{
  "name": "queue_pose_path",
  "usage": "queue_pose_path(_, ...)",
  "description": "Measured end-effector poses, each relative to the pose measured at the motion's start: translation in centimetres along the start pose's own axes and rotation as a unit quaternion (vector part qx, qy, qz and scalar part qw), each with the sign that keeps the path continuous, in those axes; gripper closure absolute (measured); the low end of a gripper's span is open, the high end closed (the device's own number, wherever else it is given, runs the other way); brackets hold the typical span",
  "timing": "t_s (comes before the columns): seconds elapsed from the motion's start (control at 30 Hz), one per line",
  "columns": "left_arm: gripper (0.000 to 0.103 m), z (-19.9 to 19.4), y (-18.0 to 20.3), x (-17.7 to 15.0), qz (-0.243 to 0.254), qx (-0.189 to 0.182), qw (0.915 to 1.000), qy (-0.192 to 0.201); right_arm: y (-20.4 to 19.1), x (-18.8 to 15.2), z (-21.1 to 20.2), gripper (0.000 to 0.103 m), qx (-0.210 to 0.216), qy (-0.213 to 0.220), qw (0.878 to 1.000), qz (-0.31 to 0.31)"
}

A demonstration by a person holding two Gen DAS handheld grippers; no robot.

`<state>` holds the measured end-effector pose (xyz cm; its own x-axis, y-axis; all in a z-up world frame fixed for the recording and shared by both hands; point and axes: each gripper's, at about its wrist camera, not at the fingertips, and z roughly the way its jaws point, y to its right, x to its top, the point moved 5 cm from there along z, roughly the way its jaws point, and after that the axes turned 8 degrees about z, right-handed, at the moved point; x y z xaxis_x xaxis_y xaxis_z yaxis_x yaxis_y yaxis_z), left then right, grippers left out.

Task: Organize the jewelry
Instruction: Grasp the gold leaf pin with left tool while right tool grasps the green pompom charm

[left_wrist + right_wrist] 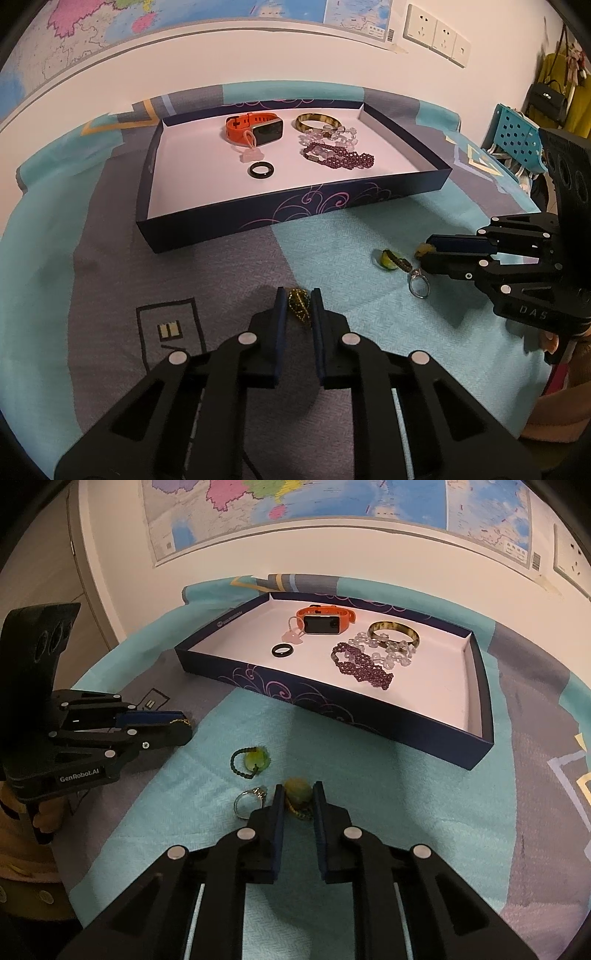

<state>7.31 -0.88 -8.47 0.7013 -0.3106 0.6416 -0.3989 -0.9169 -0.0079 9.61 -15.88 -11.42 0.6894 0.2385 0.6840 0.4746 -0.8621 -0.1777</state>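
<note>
Left gripper (297, 308): tilted down toward the surface, jaws drawn close with a small gold-coloured chain (299, 304) pinched between the pads.
Right gripper (298, 797): tilted down likewise, jaws drawn close on a yellowish bead with a cord (298, 794).
Hands: a person's fingers (550, 341) wrap the right gripper's handle, behind its jaws; the left handle is held the same way.
Spacing: the two grippers sit side by side, apart.
</note>
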Motion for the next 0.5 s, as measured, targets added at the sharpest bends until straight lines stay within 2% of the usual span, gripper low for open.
queue_pose_path(0.5, 0.09, -0.22, -0.06, -0.05, -0.009, -0.006, 0.9999, 0.003, 0.75, 0.08, -0.57, 0.09, 0.006, 0.011, 1.0, 0.021)
